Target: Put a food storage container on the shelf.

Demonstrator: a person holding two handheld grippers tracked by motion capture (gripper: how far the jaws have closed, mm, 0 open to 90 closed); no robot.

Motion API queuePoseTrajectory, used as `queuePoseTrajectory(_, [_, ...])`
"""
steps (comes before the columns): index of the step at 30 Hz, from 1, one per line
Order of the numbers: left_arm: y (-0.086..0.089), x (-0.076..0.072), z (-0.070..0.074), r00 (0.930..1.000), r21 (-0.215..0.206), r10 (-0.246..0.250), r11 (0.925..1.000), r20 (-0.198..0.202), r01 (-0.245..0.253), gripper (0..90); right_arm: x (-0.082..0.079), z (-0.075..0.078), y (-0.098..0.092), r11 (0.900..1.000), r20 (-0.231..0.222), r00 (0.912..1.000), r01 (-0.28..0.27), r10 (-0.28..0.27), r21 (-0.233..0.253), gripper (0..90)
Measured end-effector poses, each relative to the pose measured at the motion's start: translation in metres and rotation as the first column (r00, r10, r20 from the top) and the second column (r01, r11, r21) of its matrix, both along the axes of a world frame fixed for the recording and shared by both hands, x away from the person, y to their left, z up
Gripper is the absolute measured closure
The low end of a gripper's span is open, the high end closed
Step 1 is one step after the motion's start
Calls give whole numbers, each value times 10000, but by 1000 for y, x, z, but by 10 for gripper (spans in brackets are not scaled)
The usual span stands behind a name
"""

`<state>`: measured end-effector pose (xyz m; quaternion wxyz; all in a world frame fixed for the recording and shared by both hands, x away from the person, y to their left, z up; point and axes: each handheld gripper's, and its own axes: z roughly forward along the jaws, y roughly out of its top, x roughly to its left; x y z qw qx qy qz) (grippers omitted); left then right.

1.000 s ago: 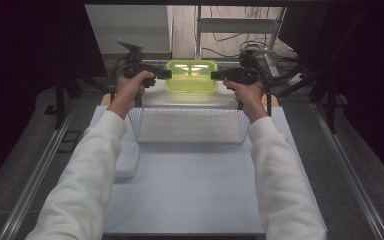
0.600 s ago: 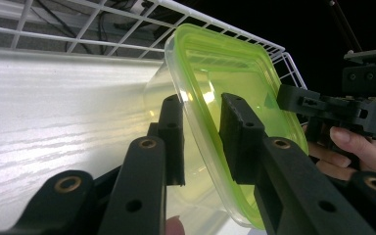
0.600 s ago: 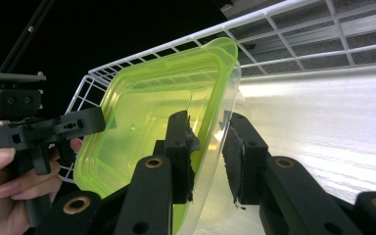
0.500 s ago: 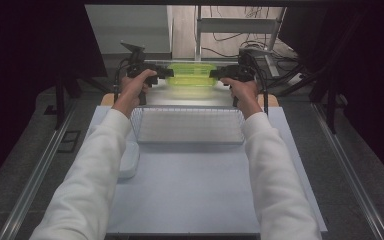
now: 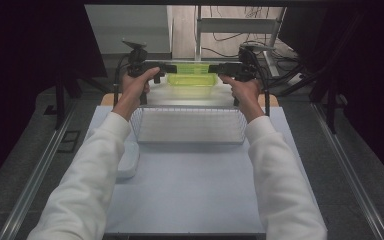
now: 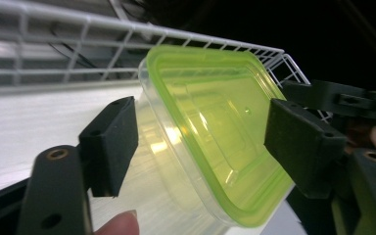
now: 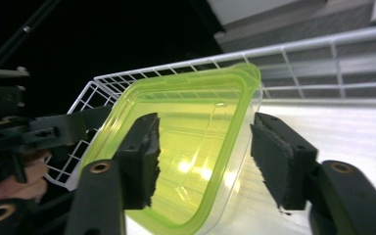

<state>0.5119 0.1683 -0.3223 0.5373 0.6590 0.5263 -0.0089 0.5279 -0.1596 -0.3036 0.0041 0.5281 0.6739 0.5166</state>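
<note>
I've got a hand-held gripper in each hand, both up at the far end of the desk [image 5: 190, 200], past the wire basket [image 5: 189, 125].

Between them: clear plastic container w/ a yellow-green lid [image 5: 192, 79], held up off the desk, above and beyond the basket's far rim. One gripper on each short end.

Left hand-held gripper [image 5: 156, 70]: in the left gripper view the jaws straddle the container's end, one pad [image 6: 111, 142] against the clear wall side, the other pad [image 6: 301, 142] over the lid side. Jaws sit wide, set to the box's depth. Looks clamped on the box, tho exact pad contact is hard to tell. My fingertip shows at the bottom edge of that view.

Right hand-held gripper [image 5: 224, 70]: same deal from the other end. In the right gripper view one pad [image 7: 142, 156] lies over the lid face, the other pad [image 7: 279, 161] is on the clear wall side; box end sits between them, tilted in that view.

Each gripper view also shows the other gripper farther off, at the box's opposite end, w/ the white basket wires behind.

Basket stands on the desk's white surface, just my side of the box. A white rounded item [image 5: 128, 160] lies on the desk left of the basket, partly under my left sleeve [image 5: 87, 185].
</note>
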Motion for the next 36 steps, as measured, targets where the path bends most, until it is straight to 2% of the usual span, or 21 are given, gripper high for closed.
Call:
queuePoseTrajectory(2, [3,-6,4,9998,230,116,9997,184,-120,241,-6,5,-1,9996,312,9995,9,-1,-274,378])
queuePoseTrajectory(4, [6,-15,7,9993,691,-81,9976,376,55,244,-13,9,-3,9985,592,9982,-13,45,-538,352])
queuePoseTrajectory(8, [8,-37,15,9964,1128,-340,9933,780,251,252,-32,14,-8,9905,1103,9913,-585,724,-1246,314])
queuePoseTrajectory(9, [8,-42,16,9960,1082,-319,9939,840,227,255,-37,14,-10,9872,1270,9879,-704,889,-1434,312])
queuePoseTrajectory(11, [9,-56,17,9935,1306,-481,9908,1031,344,260,-48,13,-14,9810,1546,9806,-936,1204,-1701,307])
queuePoseTrajectory(13, [10,-75,15,9912,1518,-595,9876,1185,412,267,-61,11,-20,9793,1802,9730,-1142,1441,-1669,306])
queuePoseTrajectory(14, [10,-83,14,9890,1769,-749,9829,1277,515,265,-68,10,-23,9777,1876,9690,-1304,1609,-1646,303])
queuePoseTrajectory(16, [13,-100,10,9860,1805,-814,9821,1452,545,269,-81,6,-28,9710,1970,9622,-1521,1881,-1844,295])
queuePoseTrajectory(21, [21,-134,-5,9803,1491,-1102,9851,1642,858,275,-112,-9,-45,9579,2040,9509,-1881,2328,-2167,293])
queuePoseTrajectory(26, [20,-168,-30,9771,1707,-1446,9783,1562,1175,288,-140,-29,-59,9498,1972,9433,-2230,2670,-2196,293])
queuePoseTrajectory(32, [14,-202,-65,9754,2200,-1841,9632,1210,1545,292,-175,-59,-62,9358,1624,9368,-2705,3100,-2260,302])
queuePoseTrajectory(36, [7,-218,-90,9750,2459,-2112,9508,690,1885,291,-195,-82,-61,9226,1202,9342,-3005,3358,-2416,304])
